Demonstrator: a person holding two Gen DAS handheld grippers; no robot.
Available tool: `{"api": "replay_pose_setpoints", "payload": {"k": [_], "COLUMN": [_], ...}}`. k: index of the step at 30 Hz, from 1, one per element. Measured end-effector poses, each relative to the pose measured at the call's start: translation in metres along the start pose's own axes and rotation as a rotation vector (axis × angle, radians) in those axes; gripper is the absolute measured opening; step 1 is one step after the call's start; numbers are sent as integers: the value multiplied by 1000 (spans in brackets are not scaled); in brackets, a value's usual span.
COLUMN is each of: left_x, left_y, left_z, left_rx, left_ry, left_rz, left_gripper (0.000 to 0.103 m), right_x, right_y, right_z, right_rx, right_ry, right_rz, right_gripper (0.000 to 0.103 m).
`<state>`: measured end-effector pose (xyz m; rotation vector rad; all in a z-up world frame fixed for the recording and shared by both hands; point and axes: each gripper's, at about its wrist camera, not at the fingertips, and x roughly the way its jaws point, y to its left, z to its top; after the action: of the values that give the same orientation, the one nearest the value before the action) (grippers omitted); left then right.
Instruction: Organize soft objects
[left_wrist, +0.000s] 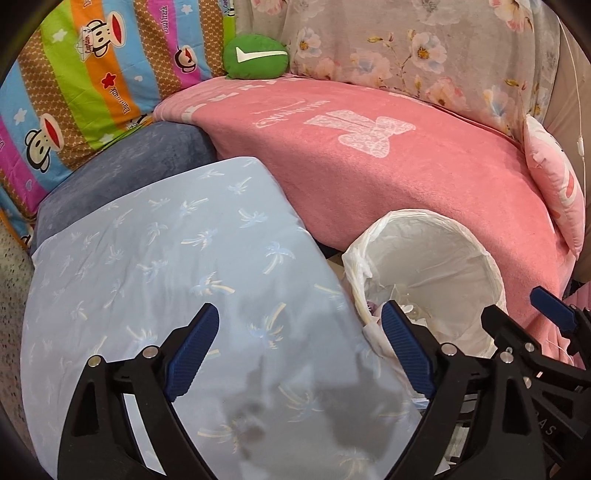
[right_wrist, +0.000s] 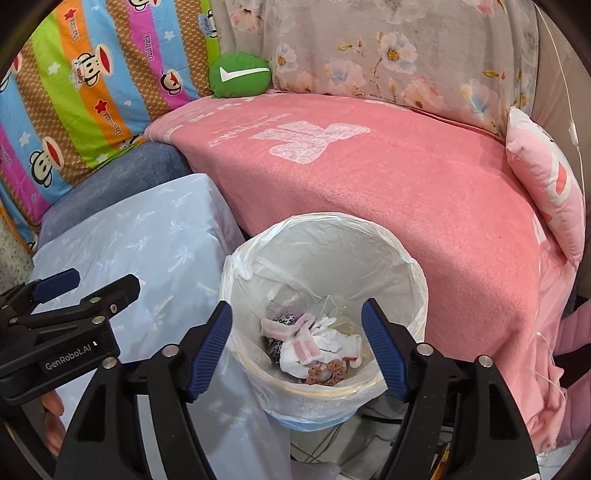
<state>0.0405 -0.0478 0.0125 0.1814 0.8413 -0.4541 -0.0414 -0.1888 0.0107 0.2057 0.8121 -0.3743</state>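
Step in hand: release. Right gripper (right_wrist: 297, 345) jaws stand wide and empty directly above the lined bin (right_wrist: 417, 280); the small soft garments (right_wrist: 314, 343) lie in it, below the jaws. Left gripper (left_wrist: 299, 354), likewise wide and empty, hangs over the pale-blue palm-print cushion (left_wrist: 166, 258). Next move probably calls for locating another loose soft item.

Both views are bright and evenly lit, colours vivid. Fisheye bending curves the edges, with black vignette in the corners. Soft shadows of the tools fall on the blue pillow (left_wrist: 177, 266). Focus is sharp; no glare or blur.
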Motion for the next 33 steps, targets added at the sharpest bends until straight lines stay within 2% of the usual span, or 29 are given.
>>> {"api": "replay_pose_setpoints", "payload": {"k": [5, 7, 12, 14, 15, 33], "left_x": [1, 2, 3, 3, 2, 0], "left_y": [4, 5, 7, 6, 6, -5], "left_z": [-5, -8, -13, -14, -15, -23], "left_rx": [-9, -18, -30, -29, -27, -8], "left_ry": [14, 24, 36, 39, 36, 38], "left_rz": [19, 24, 38, 40, 45, 85], "left_gripper": [88, 89, 89, 89, 89, 90], "right_x": [0, 1, 0, 0, -1, -8], "right_y": [0, 0, 4, 4, 4, 1], "right_z": [-2, -4, -9, -11, -11, -16], "right_rx": [14, 9, -8, -7, -6, -22], "right_ry": [6, 18, 25, 26, 27, 12], "right_rz": [3, 0, -16, -19, -21, -53], "right_gripper": [78, 85, 86, 90, 98, 98]}}
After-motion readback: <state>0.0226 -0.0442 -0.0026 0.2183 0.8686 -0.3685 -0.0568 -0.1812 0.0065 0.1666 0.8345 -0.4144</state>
